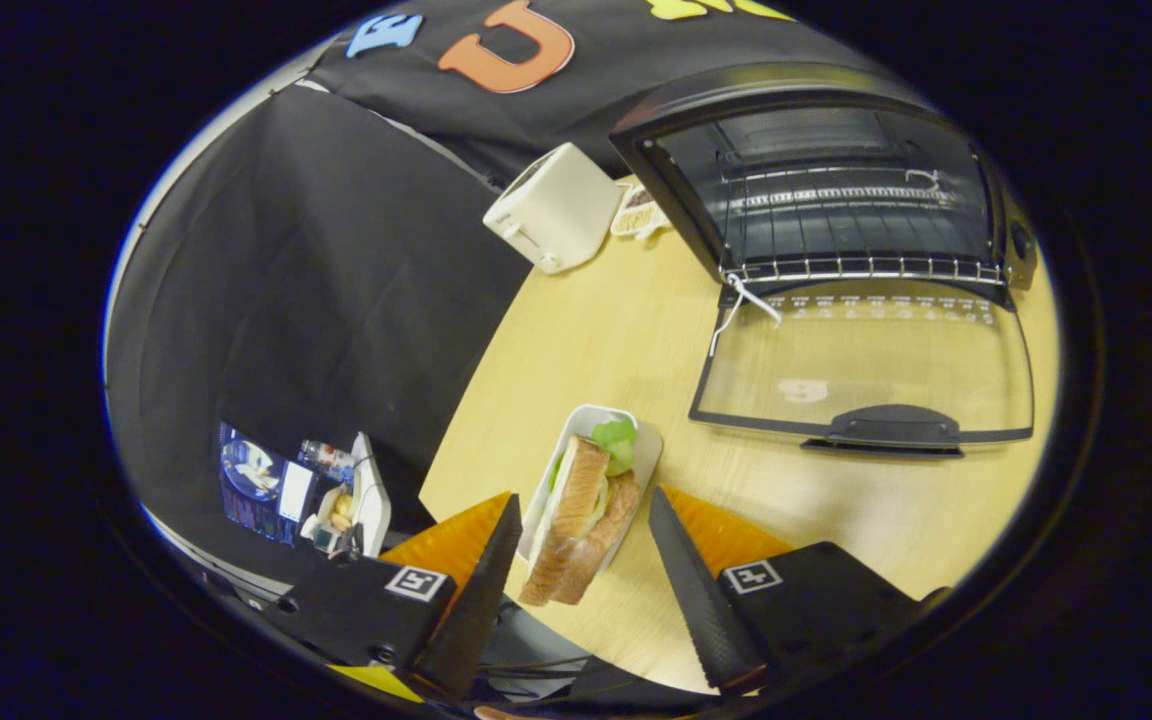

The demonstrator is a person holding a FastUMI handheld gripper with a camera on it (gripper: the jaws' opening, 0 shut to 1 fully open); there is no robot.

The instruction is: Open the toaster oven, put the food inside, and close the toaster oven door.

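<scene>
Between the fingers of the gripper (576, 560), near the table (636, 330) edge, lies the sandwich (581, 520) in its white tray (648, 455). The fingers stand wide apart, one on each side of the tray, and neither looks to press on it; the gripper holds nothing.

Beyond the sandwich, further onto the table, the oven (836, 190) stands with its glass door (866, 370) dropped flat toward the sandwich, handle (891, 425) nearest it and the wire rack (861, 268) showing inside. So opening looks done; loading and closing remain.

The sandwich is probably light and soft: bread slices with green leaf sticking out at the end nearer the oven. Squeezing the bread itself would likely crush it or push the filling out. The tray seems thin and may flex, yet its long sides are the better hold, taken near the middle so it stays level. It may be slick, so a gentle, even close seems wise.

A white toaster (554, 208) stands beside the oven, on the side away from the door hinge's string. No writing on sandwich, tray or oven is legible; a small tag (636, 212) beside the oven is too blurred to read.
</scene>
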